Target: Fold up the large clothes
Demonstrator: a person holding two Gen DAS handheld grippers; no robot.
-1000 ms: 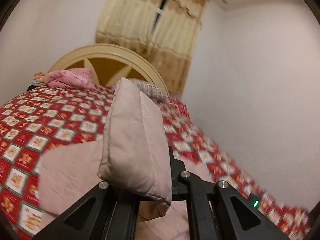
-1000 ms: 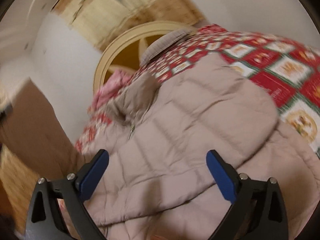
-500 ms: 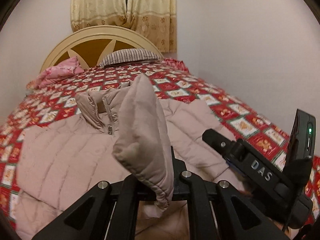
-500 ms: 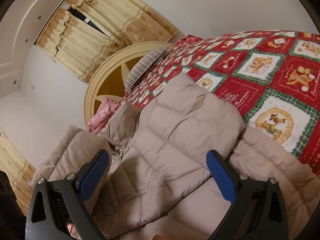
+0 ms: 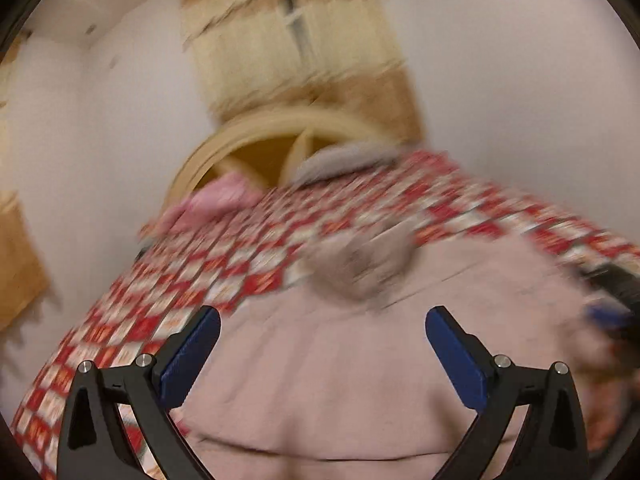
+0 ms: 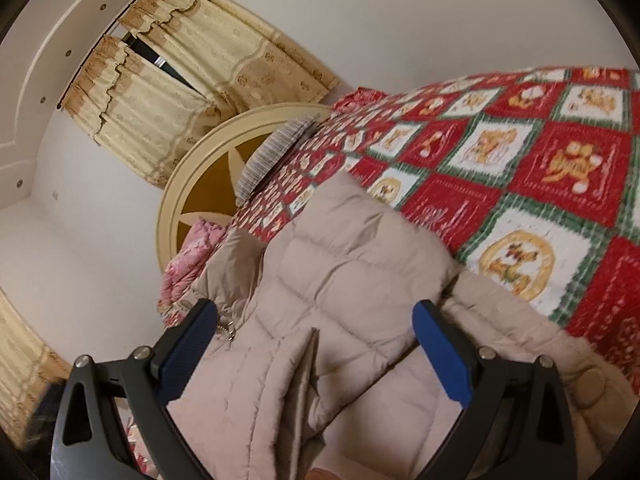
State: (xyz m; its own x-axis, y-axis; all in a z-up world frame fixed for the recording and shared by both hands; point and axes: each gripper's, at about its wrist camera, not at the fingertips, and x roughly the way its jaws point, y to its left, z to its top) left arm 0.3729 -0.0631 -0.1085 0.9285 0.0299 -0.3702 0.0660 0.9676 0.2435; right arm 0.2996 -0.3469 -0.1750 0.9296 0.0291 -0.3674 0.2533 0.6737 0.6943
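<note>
Left gripper (image 5: 323,334): jaws opening, spread wide with nothing pinched; only the jacket's fabric lies beyond and below them.
Right gripper (image 6: 315,330): jaws spread wide, empty, hanging over the jacket's middle.
Jacket (image 6: 340,280): a beige quilted puffer, lying on the bed just ahead of both grippers, its collar toward the headboard.
Sleeve (image 6: 276,392): laid in across the jacket's front, its cuff edge showing near the middle between the right gripper's fingers.
Done so far: judging by how it lies, one sleeve is folded in over the body and let go.
Left to do: the side at the right of the right wrist view bulges out unfolded; that part, and doubling the body over, look not yet done.
Look of the jacket: thick, puffy, stitched in bands, zipper near the collar (image 6: 224,276); likely springy, so folds may creep open.
Bedspread (image 6: 520,168): red, green and white squares with cartoon figures, under the jacket.
Far end: striped pillow (image 6: 276,152), pink bedding (image 6: 188,260), round cream headboard (image 6: 200,184), yellow curtains (image 6: 180,92).
Left wrist view: badly blurred; detail there cannot be told.
</note>
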